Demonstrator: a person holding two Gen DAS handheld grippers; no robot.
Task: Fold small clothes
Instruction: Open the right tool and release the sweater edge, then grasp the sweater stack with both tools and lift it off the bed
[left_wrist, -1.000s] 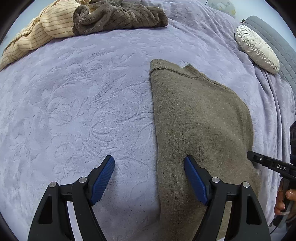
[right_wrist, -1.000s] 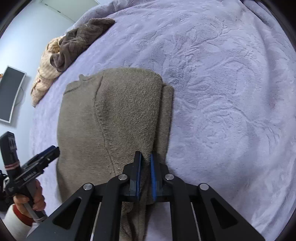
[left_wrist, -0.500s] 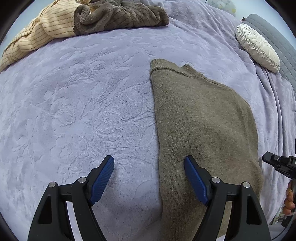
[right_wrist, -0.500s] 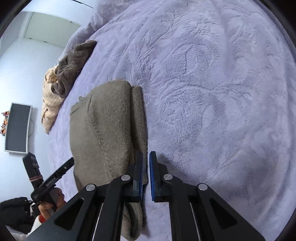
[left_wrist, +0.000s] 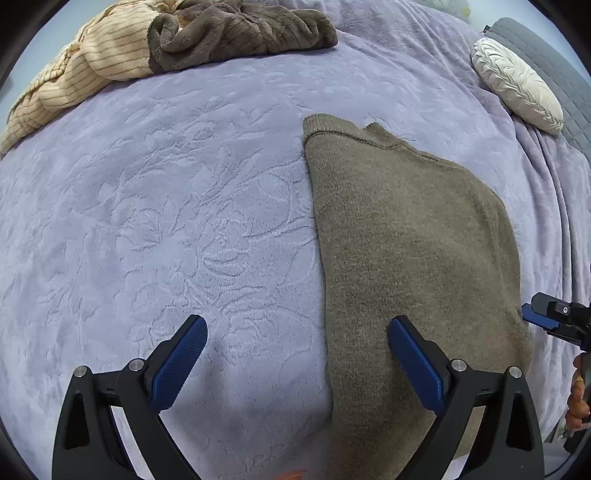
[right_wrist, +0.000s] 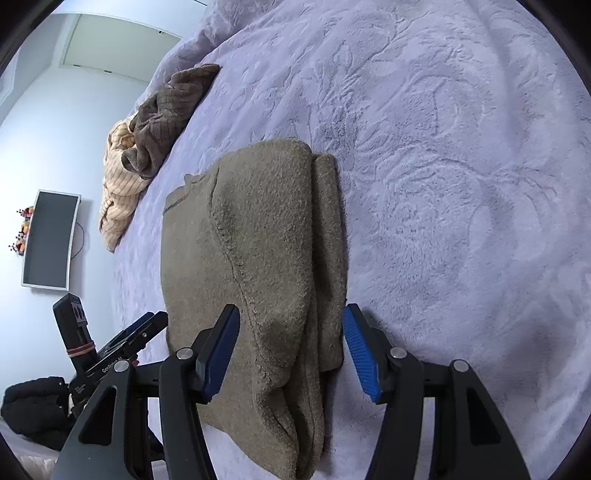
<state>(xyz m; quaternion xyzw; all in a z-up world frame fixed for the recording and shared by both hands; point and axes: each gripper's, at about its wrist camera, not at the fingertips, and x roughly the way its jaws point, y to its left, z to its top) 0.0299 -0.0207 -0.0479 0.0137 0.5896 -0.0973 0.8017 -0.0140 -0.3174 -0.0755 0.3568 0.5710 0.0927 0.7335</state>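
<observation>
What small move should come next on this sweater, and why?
Probably close the right tongs on the sweater's near edge. They stand open around its folded side, gripping nothing, and the left tongs are open too, with the sweater lying long on the blanket, one fold across apparently undone.

olive-brown sweater (left_wrist: 406, 240), embossed lilac blanket (left_wrist: 166, 221), blue-padded claw (right_wrist: 290, 354)

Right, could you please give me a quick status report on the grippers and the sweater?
Left gripper open, astride the sweater's left edge. Right gripper open over its folded side, gripping nothing. Sweater partly folded, flat on the blanket. Nothing in the way.
</observation>
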